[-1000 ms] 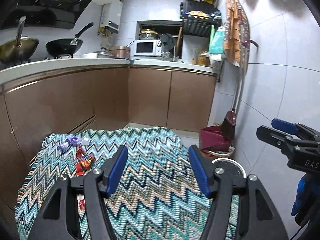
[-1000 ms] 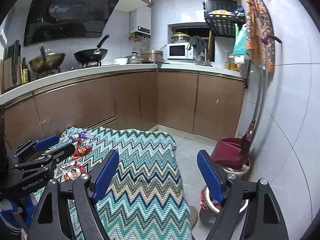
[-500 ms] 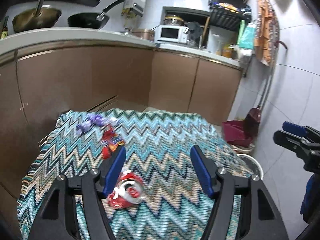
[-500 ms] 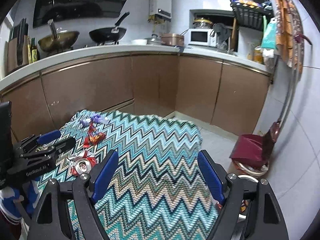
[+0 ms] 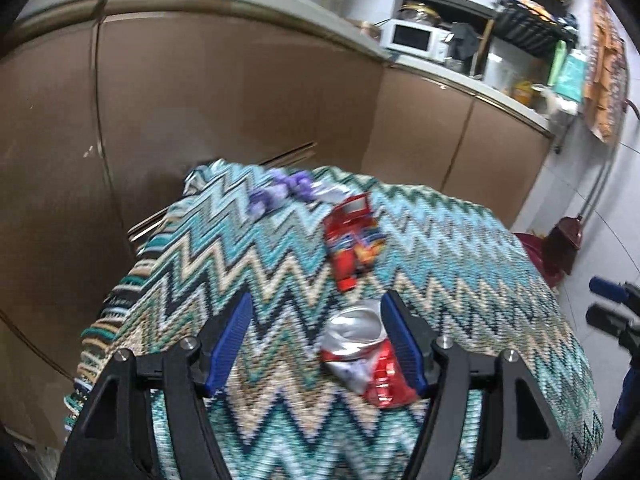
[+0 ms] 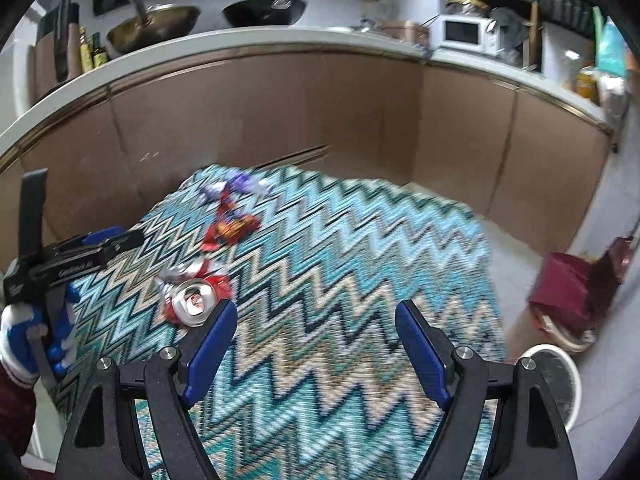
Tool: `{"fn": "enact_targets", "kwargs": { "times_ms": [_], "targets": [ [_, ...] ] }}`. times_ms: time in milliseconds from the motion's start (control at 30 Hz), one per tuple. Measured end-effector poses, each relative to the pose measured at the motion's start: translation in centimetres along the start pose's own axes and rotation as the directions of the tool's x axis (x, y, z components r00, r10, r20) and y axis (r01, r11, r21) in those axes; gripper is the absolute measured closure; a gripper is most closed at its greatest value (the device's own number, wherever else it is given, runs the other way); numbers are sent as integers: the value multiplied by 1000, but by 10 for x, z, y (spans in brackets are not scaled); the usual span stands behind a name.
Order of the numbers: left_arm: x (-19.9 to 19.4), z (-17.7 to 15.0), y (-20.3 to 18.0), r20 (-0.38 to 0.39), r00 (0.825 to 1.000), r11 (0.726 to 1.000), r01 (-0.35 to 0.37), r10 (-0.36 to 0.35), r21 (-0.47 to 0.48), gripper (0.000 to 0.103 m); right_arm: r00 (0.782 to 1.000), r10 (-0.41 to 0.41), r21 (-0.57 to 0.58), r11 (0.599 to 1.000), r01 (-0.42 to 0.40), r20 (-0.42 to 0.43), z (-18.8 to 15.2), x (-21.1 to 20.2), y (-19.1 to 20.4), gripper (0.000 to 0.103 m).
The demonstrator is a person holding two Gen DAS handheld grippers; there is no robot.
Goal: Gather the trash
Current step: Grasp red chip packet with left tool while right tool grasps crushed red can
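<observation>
Lying on the zigzag cloth point(image 5: 460, 240), a crushed can point(image 5: 366, 354) sits between the spread jaws of the left gripper point(image 5: 316, 344), close to the right pad, ungripped. Red wrapper point(image 5: 352, 240) and purple wrapper point(image 5: 280, 192) lie beyond. Right gripper point(image 6: 316, 352) is spread, empty, over bare cloth.

White lettering runs along the side of the black left gripper point(image 6: 86, 258) in the right wrist view, but it is too blurred to read. The print on the red snack wrapper point(image 5: 352, 240) and the crushed red and silver can point(image 5: 366, 354) is illegible too.
</observation>
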State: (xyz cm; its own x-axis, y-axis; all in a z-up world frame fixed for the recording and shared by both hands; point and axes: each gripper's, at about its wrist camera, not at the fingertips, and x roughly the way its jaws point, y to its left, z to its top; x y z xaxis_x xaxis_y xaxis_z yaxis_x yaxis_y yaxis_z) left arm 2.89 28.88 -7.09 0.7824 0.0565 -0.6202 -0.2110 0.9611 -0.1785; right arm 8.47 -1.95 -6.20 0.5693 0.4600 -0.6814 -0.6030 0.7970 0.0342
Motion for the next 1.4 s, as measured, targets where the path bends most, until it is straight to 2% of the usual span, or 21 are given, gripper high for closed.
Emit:
{"fn": "enact_targets", "kwargs": {
  "times_ms": [200,267,433,633,833,933,967,1000,1233,1400],
  "targets": [
    [16,5,13,-36,999,999,10,-11,-32,38,989,135,-25,990,-137,-61,-3,39,23,21],
    [22,9,15,-44,999,999,22,-24,-36,38,978,192,-24,981,-194,-81,-4,52,32,19],
    [40,19,13,-69,997,998,40,-44,-54,38,953,276,-21,960,-281,-129,0,85,55,12],
    [50,25,12,-72,996,998,43,-47,-48,38,926,333,53,943,-329,-177,5,122,70,11],
    [57,29,9,-73,996,999,49,-51,-21,38,920,326,99,945,-311,-219,4,145,82,11],
    [66,32,4,-89,994,998,67,-67,-2,38,930,301,97,953,-286,-212,3,146,82,22],
    [68,32,2,-93,993,997,74,-73,-1,38,932,293,93,956,-279,-213,3,146,82,33],
    [72,34,0,-101,991,996,85,-84,2,38,931,296,91,955,-283,-215,3,147,81,37],
    [105,46,-16,-158,976,988,153,-151,-5,38,923,327,85,945,-316,-201,-4,126,60,41],
    [132,49,-24,-204,967,988,152,-156,-35,38,927,334,95,942,-322,-169,-11,98,33,43]
  ]
}}
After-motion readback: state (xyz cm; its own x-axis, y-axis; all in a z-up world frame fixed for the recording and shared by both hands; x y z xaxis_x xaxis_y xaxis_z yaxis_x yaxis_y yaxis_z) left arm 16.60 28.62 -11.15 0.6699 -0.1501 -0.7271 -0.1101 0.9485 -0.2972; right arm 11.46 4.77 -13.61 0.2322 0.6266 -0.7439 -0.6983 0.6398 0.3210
